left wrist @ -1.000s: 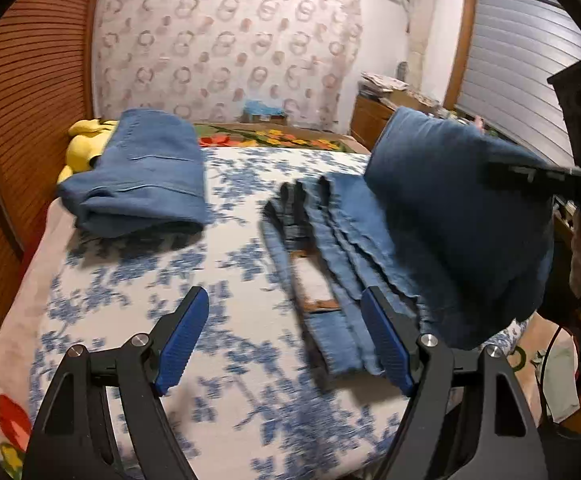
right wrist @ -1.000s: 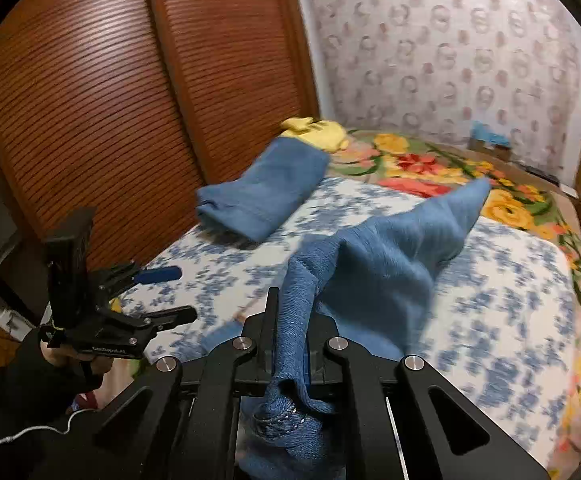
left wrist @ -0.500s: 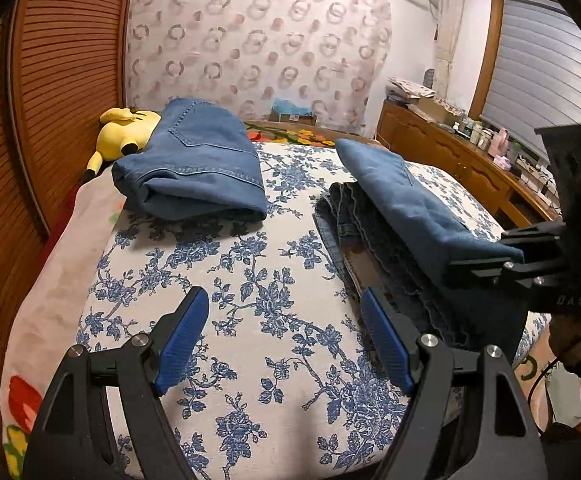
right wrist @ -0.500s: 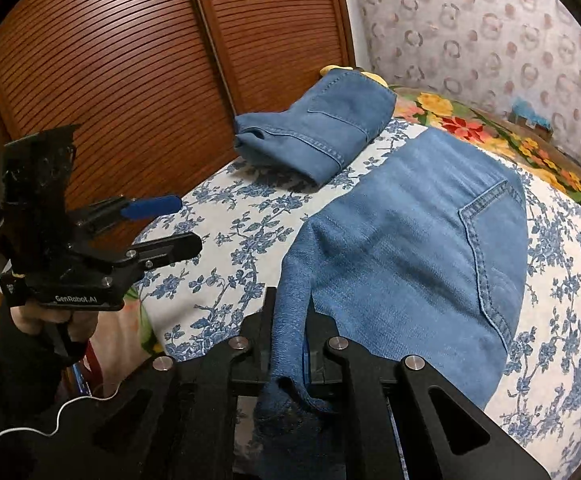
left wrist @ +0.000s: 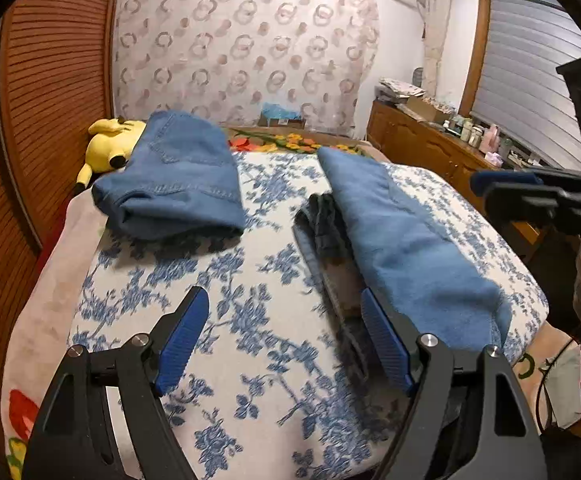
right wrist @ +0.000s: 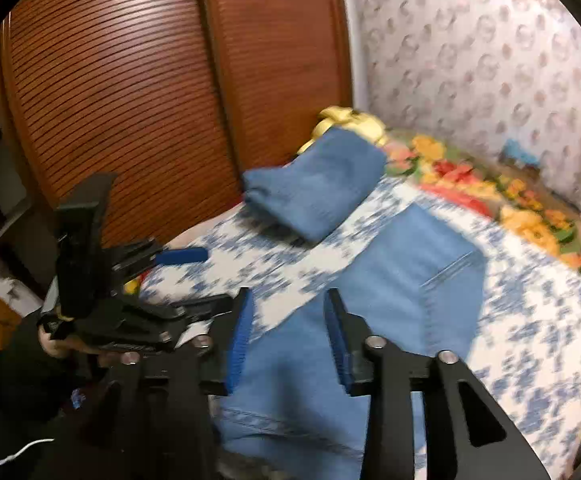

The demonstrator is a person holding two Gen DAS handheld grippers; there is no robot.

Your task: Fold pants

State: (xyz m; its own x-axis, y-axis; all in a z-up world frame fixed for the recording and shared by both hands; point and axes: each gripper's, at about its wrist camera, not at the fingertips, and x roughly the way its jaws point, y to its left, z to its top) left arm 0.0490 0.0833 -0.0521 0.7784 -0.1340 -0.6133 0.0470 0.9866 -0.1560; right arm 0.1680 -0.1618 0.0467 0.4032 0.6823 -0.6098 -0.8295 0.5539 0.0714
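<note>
The blue jeans (left wrist: 402,232) lie folded lengthwise on the right half of the flowered bedspread (left wrist: 250,300), with the waistband edge showing along their left side. In the right wrist view the same jeans (right wrist: 410,280) lie flat, back pocket up. My right gripper (right wrist: 288,324) hovers over their near end. Its jaws are opening, and no cloth is pressed between the blue pads. In the left wrist view it shows at the right edge (left wrist: 502,190). My left gripper (left wrist: 284,336) is open over bare bedspread just left of the jeans. The right wrist view shows it (right wrist: 202,280) held in a hand.
A second pair of folded jeans (left wrist: 174,176) rests at the far left of the bed, seen as folded jeans (right wrist: 318,192) from the right. A yellow plush toy (left wrist: 110,144) lies behind it. Slatted wooden wardrobe doors (right wrist: 130,100) stand to the left, a wooden dresser (left wrist: 430,148) to the right.
The right gripper, earlier shut on a raised fold of the jeans, laid it down flat, parted its jaws and drew back. The left gripper kept its place, still open.
</note>
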